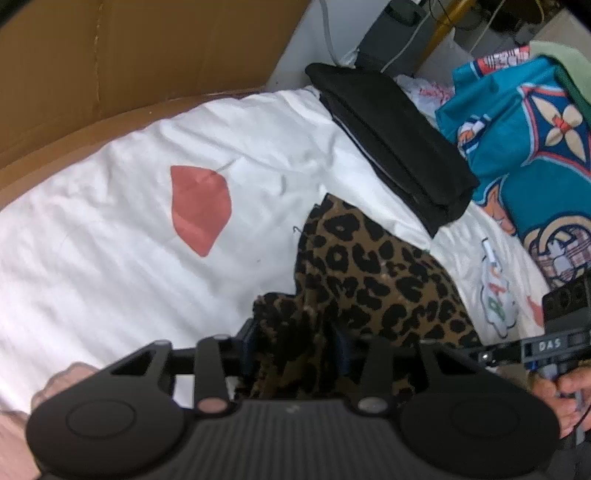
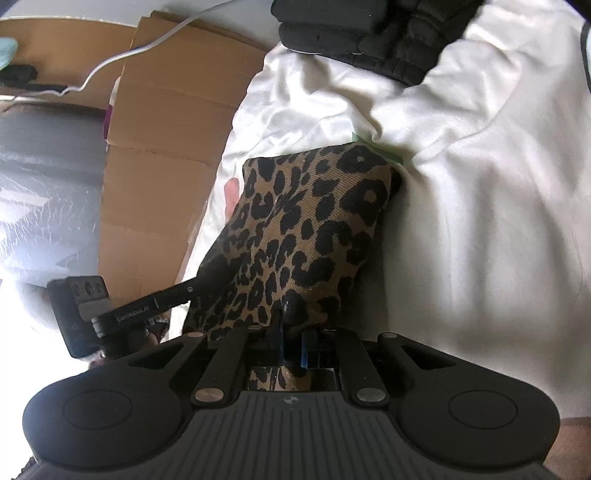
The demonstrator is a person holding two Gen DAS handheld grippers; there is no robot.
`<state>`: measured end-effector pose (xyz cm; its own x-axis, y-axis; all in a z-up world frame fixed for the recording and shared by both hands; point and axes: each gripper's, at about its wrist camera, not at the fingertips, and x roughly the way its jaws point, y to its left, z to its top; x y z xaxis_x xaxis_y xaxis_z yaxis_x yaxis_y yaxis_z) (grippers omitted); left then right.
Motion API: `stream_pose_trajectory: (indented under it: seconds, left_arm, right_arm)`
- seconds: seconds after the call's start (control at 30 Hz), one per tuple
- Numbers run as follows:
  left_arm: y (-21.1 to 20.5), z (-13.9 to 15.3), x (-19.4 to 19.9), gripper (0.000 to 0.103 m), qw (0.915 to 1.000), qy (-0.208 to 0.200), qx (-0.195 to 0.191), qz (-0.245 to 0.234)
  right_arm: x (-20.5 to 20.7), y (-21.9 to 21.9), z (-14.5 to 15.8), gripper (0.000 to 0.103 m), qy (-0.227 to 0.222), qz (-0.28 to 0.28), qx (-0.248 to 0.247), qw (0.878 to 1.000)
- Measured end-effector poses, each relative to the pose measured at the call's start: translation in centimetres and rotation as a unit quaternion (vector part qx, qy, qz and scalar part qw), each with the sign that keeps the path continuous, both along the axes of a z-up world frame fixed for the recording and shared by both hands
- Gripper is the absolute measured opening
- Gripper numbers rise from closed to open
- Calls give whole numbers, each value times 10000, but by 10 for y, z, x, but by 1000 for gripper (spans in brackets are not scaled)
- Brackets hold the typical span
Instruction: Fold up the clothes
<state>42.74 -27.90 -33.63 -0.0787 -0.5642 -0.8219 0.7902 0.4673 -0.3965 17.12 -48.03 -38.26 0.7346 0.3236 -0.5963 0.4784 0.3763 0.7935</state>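
Left wrist view: the left gripper (image 1: pixel 295 354) points down at a leopard-print cloth (image 1: pixel 373 273) that lies bunched on a white sheet (image 1: pixel 110 251). A gathered fold of the cloth stands between its two fingers, which are partly spread; whether the pads press on the fabric cannot be told, since the cloth hides them. A red patch (image 1: pixel 199 206) marks the sheet to the left of the cloth. Behind the cloth rests a stack of folded black clothes (image 1: pixel 395 144), and to the right of that a teal patterned blanket (image 1: pixel 524 147). A brown cardboard panel (image 1: pixel 129 55) borders the sheet at the far side. The right gripper (image 1: pixel 554 347) enters at the right edge, with a hand (image 1: pixel 561 395) on its grip.

Right wrist view: the right gripper (image 2: pixel 291 343) has its fingers pressed together, pinching the near edge of the leopard-print cloth (image 2: pixel 306 229), which rises from the sheet (image 2: pixel 480 229) in a taut folded shape. The left gripper (image 2: pixel 122 314) reaches into the cloth from the left. The black clothes (image 2: pixel 369 29) lie at the top edge, flattened cardboard (image 2: pixel 162 155) on the left.
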Motion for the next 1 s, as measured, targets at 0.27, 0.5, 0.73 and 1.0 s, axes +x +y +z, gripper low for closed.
stream_pose_trajectory:
  seconds: [0.27, 0.5, 0.73, 1.0]
  left_arm:
    - [-14, -11, -1, 73, 9997, 60, 203, -78]
    - [-19, -8, -5, 52, 9998, -78, 103, -146]
    - [-14, 7, -10, 41, 9995, -221, 15, -234]
    - [-23, -10, -4, 62, 9993, 62, 236, -267]
  right_arm:
    - [0, 0, -2, 10, 100, -26, -26, 9999]
    - [5, 1, -7, 10, 146, 28, -17, 9999]
    - [6, 6, 4, 6, -30, 128, -319, 9994]
    - [7, 2, 4, 9, -78, 124, -254, 9996]
